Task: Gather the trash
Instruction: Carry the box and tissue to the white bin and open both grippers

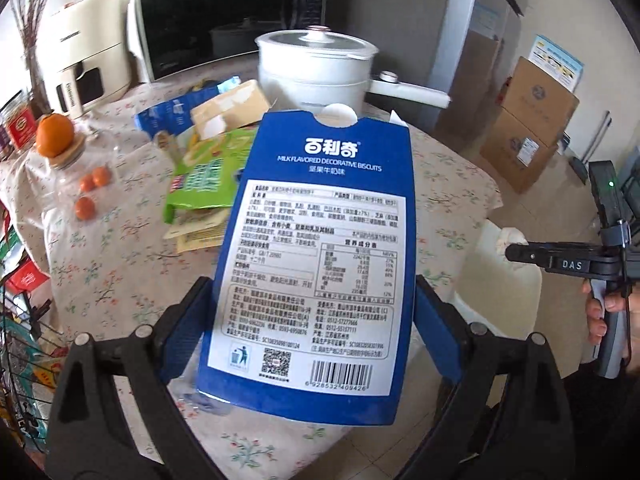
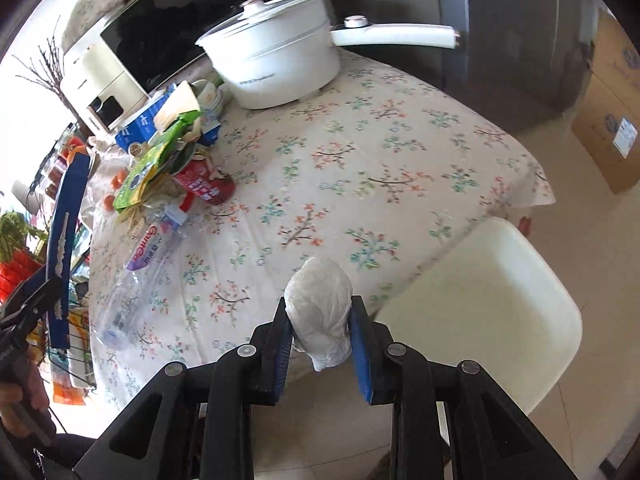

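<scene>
My left gripper (image 1: pixel 312 300) is shut on a flat blue biscuit package (image 1: pixel 316 216) with a white label, held up above the floral tablecloth (image 1: pixel 120 264). The package shows edge-on in the right wrist view (image 2: pixel 66 240). My right gripper (image 2: pixel 322 312) is shut on a crumpled white plastic wad (image 2: pixel 320 312), held at the table's near edge. The right gripper also shows in the left wrist view (image 1: pixel 516 250) with the wad (image 1: pixel 506 240). More trash lies on the table: a green wrapper (image 2: pixel 148 172), a red can (image 2: pixel 206 184), a clear plastic bottle (image 2: pixel 136 272).
A white lidded pot (image 2: pixel 276 56) with a long handle stands at the table's far side before a microwave (image 2: pixel 160 36). A white chair seat (image 2: pixel 480 300) is beside the table. Oranges (image 1: pixel 56 134), a blue carton (image 1: pixel 168 114) and floor boxes (image 1: pixel 532 120) are around.
</scene>
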`<state>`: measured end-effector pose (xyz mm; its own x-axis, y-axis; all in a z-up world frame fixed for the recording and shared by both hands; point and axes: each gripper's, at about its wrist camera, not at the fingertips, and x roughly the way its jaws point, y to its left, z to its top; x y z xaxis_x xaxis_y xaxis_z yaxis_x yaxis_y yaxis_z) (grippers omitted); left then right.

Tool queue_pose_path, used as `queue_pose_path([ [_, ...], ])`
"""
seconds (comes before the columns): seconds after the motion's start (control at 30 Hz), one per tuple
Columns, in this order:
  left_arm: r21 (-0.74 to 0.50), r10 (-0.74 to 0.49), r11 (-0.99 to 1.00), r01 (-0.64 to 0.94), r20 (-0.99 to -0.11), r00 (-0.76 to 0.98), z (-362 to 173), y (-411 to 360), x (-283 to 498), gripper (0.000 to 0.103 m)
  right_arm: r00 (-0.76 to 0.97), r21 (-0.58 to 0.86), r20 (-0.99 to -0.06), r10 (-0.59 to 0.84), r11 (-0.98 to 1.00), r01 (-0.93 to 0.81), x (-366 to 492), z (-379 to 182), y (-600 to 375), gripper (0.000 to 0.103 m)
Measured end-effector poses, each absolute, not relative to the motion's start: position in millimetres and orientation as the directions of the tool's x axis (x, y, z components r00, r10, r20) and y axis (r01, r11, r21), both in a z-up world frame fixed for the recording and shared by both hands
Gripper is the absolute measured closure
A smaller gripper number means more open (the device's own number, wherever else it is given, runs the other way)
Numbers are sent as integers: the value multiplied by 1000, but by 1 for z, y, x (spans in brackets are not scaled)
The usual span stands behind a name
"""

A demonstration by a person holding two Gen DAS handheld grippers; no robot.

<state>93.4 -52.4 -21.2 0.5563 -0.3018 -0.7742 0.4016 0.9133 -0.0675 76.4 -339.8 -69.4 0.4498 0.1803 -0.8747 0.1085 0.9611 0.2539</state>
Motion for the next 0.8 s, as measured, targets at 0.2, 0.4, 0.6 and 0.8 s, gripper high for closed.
queue_pose_path([
  [0.2,-48,-345,853,520,-800,491,-30,-118,80,8,432,245,-892,137,948,204,52,-83,-401,75],
  [0.4,-59,-373,810,583,-819,435,-40,-173,71,8,365,220,-925,108,934,281,38,-112,-442,74],
  [0.6,-46,-361,763,645,-857,367,-65,-220,61,8,299,203,-948,107,929,310,36,-137,-464,72],
  [0.8,-48,-349,722,690,-887,303,-83,-259,58,8,301,260,-943,144,883,390,22,-144,-491,36],
])
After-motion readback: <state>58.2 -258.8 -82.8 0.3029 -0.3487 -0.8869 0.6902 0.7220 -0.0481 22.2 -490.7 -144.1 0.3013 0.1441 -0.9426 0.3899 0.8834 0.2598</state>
